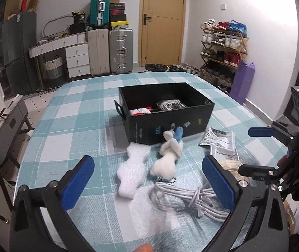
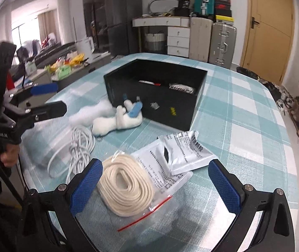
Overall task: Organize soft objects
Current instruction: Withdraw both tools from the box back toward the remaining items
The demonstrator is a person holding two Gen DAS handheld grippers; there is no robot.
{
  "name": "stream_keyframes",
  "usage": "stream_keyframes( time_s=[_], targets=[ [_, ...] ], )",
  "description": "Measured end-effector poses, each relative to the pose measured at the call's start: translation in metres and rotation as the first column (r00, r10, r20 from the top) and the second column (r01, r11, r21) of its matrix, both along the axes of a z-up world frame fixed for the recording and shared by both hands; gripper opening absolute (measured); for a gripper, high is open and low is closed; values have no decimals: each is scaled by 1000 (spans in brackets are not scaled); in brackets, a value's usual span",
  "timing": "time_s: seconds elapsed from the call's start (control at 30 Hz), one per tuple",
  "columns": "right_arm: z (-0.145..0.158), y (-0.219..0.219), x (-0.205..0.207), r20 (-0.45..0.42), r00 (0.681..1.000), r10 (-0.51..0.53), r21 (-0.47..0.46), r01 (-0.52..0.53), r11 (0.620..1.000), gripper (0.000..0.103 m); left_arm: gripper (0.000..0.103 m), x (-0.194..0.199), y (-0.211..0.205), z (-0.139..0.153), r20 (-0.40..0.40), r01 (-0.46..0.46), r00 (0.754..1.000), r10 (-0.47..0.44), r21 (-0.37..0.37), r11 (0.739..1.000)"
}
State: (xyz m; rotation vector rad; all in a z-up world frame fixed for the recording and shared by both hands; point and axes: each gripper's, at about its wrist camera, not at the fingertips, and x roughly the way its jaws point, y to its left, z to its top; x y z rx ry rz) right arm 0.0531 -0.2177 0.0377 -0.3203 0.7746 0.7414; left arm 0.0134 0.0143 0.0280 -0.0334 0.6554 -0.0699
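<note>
Table point(image 1: 69, 109) under a teal-and-white checked cloth carries all the items; a black box point(image 1: 170, 124) stands open-topped near its middle, holding a red-and-white item point(image 1: 141, 110) and a clear packet with dark print point(image 1: 171, 104). Your left gripper point(image 1: 147, 180) hovers over the near edge with jaws spread wide, nothing between the blue pads; below and ahead of it lie a white foam piece point(image 1: 131, 170), a white plush toy point(image 1: 168, 157) with a blue part resting against the box front, and a coiled white cable point(image 1: 191, 195) just beside the toy's lower end. Your right gripper point(image 2: 155, 180) likewise stands spread, gripping nothing; a clear zip bag with a red seal strip holding a cream rope coil point(image 2: 126, 189) lies on the cloth between its fingers, nearer the left pad, not clamped. Silver printed pouches point(image 2: 178, 153) lie just beyond the bag, overlapping one another, near the box's front corner. In the right wrist view the plush toy point(image 2: 118, 121) touches the box wall, and the cable point(image 2: 78, 149) lies beside the rope bag. Each gripper shows in the other's view, well apart; a fingertip point(image 1: 144, 247) shows at the left view's lower edge.
</note>
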Motion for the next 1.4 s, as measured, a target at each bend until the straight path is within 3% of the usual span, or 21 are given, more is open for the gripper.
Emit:
stream_keyframes(
  time_s=[0.57,1.27,1.4],
  targets=[
    [-11,-6,-9,-38,992,117,-50,-118,992,102,103,-2,-16,-21,-122,187,975,-185,3,982],
    [-29,18,-23,-60,975,214,-101,-219,970,94,103,9,-26,-43,-188,201,961,-201,-15,979],
    [-31,19,-21,-57,975,215,-93,-220,971,86,103,10,-27,-45,-188,201,962,-198,-2,980]
  ],
)
